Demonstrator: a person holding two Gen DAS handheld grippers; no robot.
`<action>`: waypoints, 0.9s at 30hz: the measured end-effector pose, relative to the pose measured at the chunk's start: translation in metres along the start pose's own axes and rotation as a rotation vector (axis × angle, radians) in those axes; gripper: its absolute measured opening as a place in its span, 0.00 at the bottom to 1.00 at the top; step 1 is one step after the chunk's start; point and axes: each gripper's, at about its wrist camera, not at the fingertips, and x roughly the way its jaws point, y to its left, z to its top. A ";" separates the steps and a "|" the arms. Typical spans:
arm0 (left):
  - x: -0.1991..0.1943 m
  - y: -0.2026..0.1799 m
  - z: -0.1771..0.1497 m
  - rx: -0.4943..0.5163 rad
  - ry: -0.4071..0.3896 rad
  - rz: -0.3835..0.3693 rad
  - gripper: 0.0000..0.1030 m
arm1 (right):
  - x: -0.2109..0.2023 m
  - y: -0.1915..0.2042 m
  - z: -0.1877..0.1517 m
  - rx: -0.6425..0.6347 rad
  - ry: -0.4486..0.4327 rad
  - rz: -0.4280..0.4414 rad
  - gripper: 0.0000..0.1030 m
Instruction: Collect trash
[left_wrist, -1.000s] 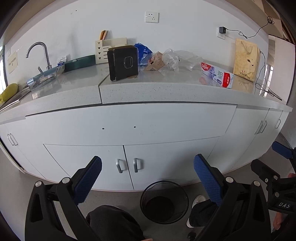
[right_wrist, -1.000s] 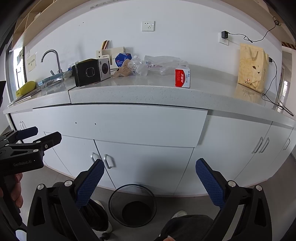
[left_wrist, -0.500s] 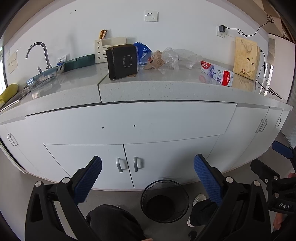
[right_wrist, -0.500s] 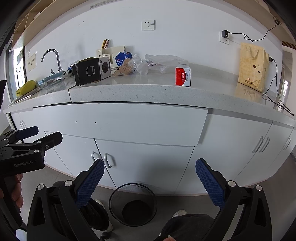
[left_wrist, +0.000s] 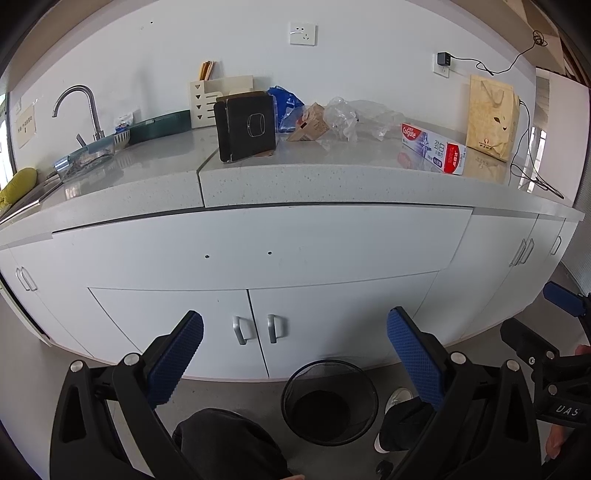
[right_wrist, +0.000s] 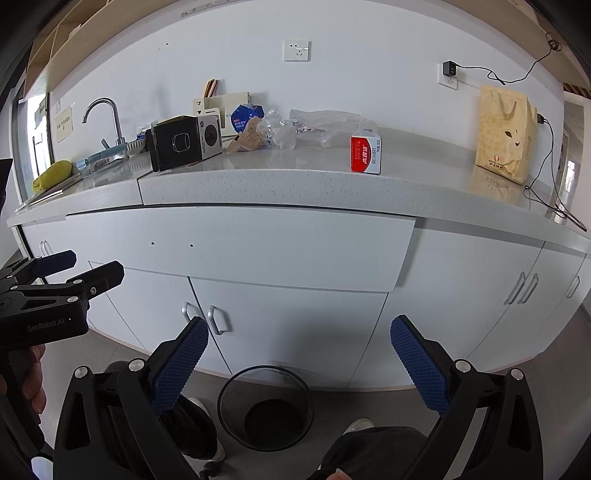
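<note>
My left gripper (left_wrist: 295, 354) & right gripper (right_wrist: 299, 354) gape wide, both w/ nothing held. Mesh bin (left_wrist: 330, 402) sits on floor below counter (left_wrist: 332, 181).

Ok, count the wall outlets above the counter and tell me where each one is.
2. An empty wall socket sits above the black box; another outlet, with a black charger plugged in, is near the yellow paper bag. None looks hidden.

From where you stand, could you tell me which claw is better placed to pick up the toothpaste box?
Right, probably. The right claw is open and faces the toothpaste box almost head-on. For the left claw, also open, the box lies off to its right.
</note>
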 end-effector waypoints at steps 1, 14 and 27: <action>0.000 0.000 0.000 0.001 0.000 -0.001 0.96 | 0.000 0.000 0.000 0.000 0.000 -0.001 0.97; -0.002 0.001 0.002 -0.001 -0.002 0.003 0.96 | -0.003 -0.002 0.003 0.006 -0.013 0.006 0.97; 0.006 0.010 0.017 -0.031 -0.008 0.018 0.96 | 0.002 -0.014 0.018 0.032 -0.039 0.042 0.97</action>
